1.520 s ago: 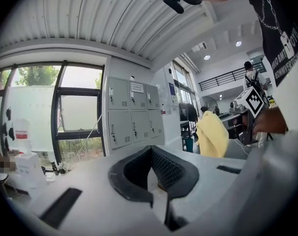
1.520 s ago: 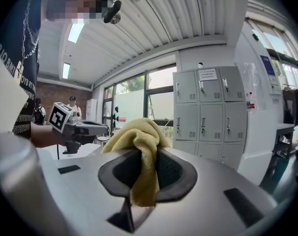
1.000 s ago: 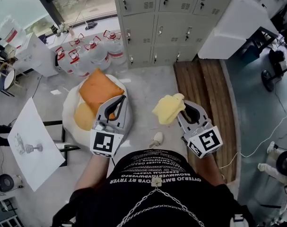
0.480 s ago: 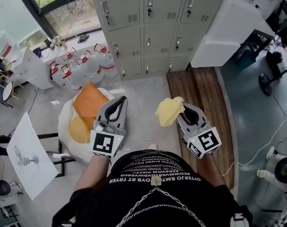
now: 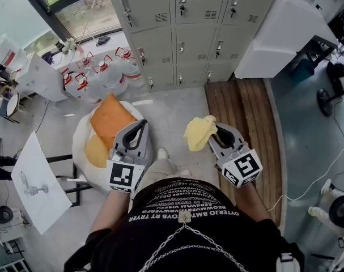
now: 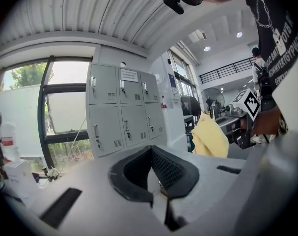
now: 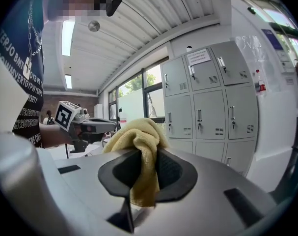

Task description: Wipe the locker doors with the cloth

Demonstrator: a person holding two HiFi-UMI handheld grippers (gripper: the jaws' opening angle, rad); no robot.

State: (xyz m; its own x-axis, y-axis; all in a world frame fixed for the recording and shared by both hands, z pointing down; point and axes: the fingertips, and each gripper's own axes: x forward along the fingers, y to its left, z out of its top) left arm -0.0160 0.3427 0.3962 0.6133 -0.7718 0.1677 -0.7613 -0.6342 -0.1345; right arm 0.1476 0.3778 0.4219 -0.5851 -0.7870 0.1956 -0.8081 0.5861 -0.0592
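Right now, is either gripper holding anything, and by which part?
The right gripper is shut on the yellow cloth, pinching a bunched fold, and most of it mounds past the jaw tips. The left gripper is shut and empty.

The lockers [image 5: 189, 33] run off the head view's top edge, and their door notice [image 7: 198, 57] seems too small to read.

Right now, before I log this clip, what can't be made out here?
- Head view: the top row of the grey metal lockers is cut off by the upper edge.
- Right gripper view: the print on the white paper notice is too small to read.
- Head view: the round white cushion is partly hidden by the left hand-held gripper.
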